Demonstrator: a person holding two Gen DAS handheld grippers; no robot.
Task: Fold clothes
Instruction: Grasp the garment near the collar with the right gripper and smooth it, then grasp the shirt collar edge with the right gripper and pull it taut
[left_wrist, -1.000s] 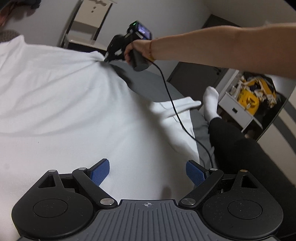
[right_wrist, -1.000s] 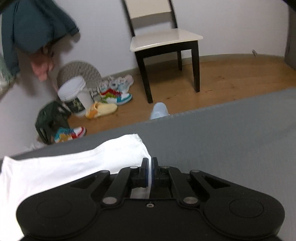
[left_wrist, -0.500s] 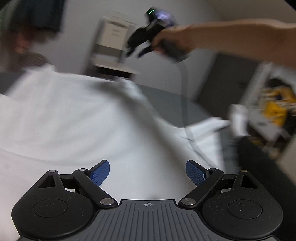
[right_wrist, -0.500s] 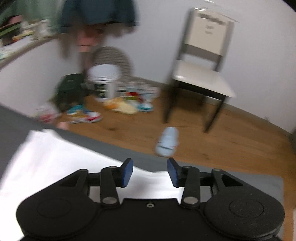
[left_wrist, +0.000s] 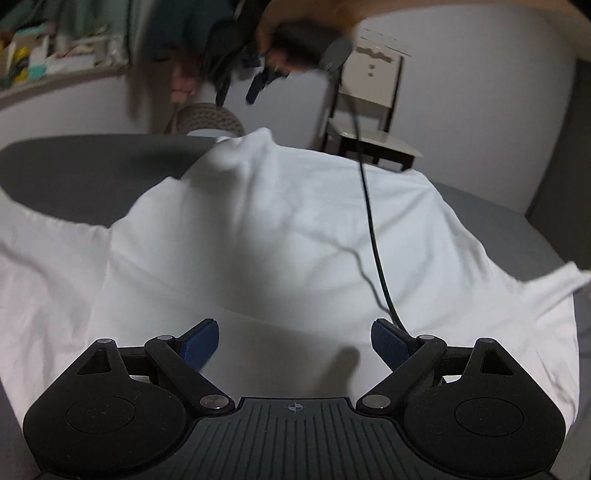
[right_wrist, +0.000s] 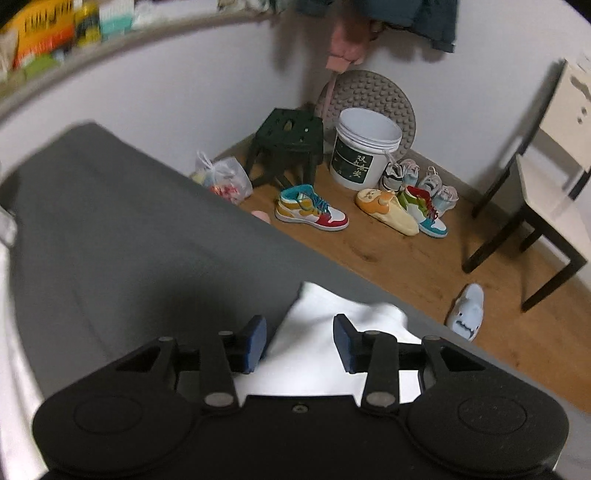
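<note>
Folding looks mid-way: white shirt lies spread on the grey bed, far part humped & rumpled up toward the far bed edge, one sleeve out to the left, another to the right near the bed's side. A corner of it sits right under the right tongs, close to the bed edge w/ the wood floor beyond.

Step in hand, my guess: between grabs, i.e. nothing gripped, both tongs repositioning for the next fold. Next move prob. needs each to pinch a hem or shoulder edge, thin cloth only, not the bedsheet under it, then carry it across evenly so the fold lands straight.

Left tongs: pads wide apart, empty, low over the near part of the shirt, pointing along it toward the hump. Right tongs: also parted, narrower than left, empty, tilted down over the corner, not touching as far as I can tell. From the left cam the right one is held high above the far side, blurred, a hand wrapped on its grip, cable hanging down across the shirt.
</note>
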